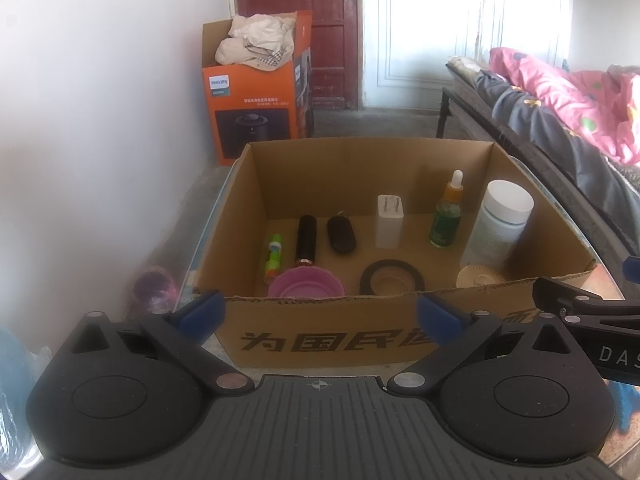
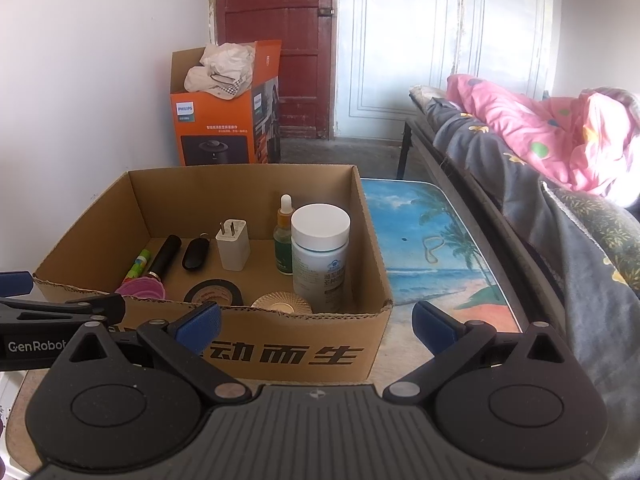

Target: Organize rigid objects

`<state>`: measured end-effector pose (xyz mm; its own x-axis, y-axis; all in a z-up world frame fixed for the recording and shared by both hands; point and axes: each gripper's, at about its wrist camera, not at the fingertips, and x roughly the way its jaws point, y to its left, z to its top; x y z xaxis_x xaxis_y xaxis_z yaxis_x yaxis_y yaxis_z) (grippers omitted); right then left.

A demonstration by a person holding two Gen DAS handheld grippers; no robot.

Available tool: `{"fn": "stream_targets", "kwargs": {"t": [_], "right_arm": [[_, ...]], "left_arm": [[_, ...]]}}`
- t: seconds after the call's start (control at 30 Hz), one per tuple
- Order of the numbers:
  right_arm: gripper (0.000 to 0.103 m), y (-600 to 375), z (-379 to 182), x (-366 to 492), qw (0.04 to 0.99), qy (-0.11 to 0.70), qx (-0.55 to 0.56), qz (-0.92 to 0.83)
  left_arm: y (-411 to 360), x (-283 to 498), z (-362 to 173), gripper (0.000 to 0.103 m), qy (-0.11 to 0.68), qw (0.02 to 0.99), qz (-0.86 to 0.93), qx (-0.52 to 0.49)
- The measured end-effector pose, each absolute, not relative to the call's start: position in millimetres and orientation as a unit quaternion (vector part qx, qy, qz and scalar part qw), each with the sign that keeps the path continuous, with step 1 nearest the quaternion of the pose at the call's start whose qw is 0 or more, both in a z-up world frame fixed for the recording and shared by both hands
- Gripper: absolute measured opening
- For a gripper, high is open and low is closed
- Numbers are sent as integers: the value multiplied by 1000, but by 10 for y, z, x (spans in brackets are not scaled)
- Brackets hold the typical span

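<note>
both claws released, empty: left gripper [image 1: 320, 312], right gripper [image 2: 316, 322]. white-capped bottle [image 2: 320, 256] in cardboard box [image 2: 256, 336]: likely stiff, slippery, top-heavy; best pinched below cap.

We see a cardboard box [image 2: 256, 344] on a table [image 2: 436, 248]; inside, a charger [image 2: 233, 249] stands behind a tape roll [image 2: 214, 293], with a dropper bottle [image 2: 283, 246] and jar [image 2: 320, 256] to its right.
</note>
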<state>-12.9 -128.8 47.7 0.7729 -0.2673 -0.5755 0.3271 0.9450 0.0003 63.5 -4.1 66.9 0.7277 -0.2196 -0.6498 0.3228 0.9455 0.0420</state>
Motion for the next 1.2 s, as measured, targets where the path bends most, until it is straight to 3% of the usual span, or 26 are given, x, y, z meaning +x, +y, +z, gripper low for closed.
{"fn": "stream_targets", "kwargs": {"t": [1.2], "right_arm": [[103,-1293,484,-162,940,296,50,-160]], "left_arm": [[-56,620,683,103,339,926,-146,77]]}}
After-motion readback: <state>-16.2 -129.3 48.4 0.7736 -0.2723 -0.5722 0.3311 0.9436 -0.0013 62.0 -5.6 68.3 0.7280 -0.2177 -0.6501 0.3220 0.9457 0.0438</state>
